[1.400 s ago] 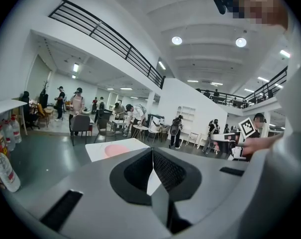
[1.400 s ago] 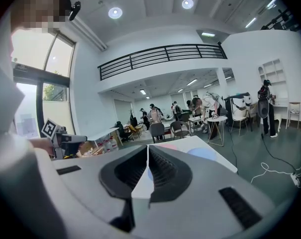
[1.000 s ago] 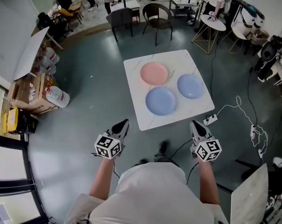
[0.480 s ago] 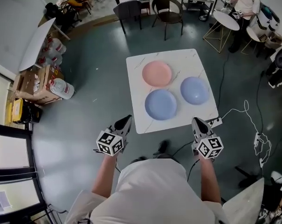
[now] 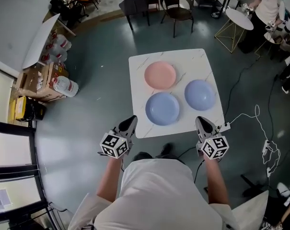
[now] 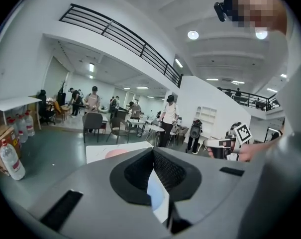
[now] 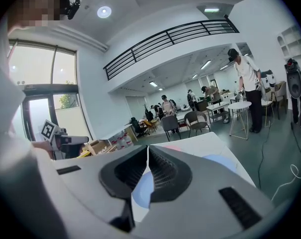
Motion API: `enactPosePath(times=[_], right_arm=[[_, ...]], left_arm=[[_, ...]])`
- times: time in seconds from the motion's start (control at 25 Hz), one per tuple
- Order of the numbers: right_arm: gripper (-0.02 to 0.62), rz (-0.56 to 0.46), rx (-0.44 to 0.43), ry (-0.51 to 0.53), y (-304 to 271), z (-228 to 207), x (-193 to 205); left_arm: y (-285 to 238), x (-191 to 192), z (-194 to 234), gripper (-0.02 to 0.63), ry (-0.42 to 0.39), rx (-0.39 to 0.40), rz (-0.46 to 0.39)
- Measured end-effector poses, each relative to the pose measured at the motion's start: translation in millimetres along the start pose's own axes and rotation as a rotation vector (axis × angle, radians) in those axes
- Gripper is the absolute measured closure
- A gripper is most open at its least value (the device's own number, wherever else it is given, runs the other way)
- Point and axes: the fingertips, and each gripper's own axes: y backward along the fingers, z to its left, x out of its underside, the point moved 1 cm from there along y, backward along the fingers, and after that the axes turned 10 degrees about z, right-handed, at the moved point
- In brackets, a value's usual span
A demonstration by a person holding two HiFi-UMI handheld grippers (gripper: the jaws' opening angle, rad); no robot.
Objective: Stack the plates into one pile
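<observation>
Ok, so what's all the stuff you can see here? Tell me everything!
table: one, white marbled, middle of the grey floor
pink plate: one, pink, far side of the table
blue plates: two, light blue, one on the near side, the other to its right; nothing is stacked
chairs: two, dark, beyond the table
round table: one, white, far right
water jugs: several, clear, on the floor at the left
cardboard box: one, brown, beside the jugs
power strip: one, white, on the floor by the table's near right corner
left tongs: one, grey and black, shut, empty, at the table's near edge
right tongs: one, same colours, shut, empty, at the near right corner
</observation>
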Motion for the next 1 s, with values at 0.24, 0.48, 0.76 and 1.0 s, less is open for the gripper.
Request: enactPosePath(times=[0.24, 0.48, 0.76, 1.0], right_arm=[[0.569, 0.028, -0.008, 0.001, -9.4, -10.1, -1.6], [0.569, 0.049, -0.011, -0.020, -27.5, -15.5, -1.5], [0.569, 0.066, 0.011, -0.044, -52.8, -11.2, 3.2], [0.569, 0.076, 0.041, -0.054, -76.5, -14.5, -2.1]], left_arm=[[-14.3, 2.5, 7.9, 0.594, 0.059, -0.024, 0.027], [-29.9, 2.7, 20.1, 0.594, 0.033, -0.044, 0.086], [-51.8, 6.6, 52.3, 0.594, 0.092, -0.003, 0.133], [-89.2, 0.3, 80.0, 0.594, 0.065, 0.068, 0.180]])
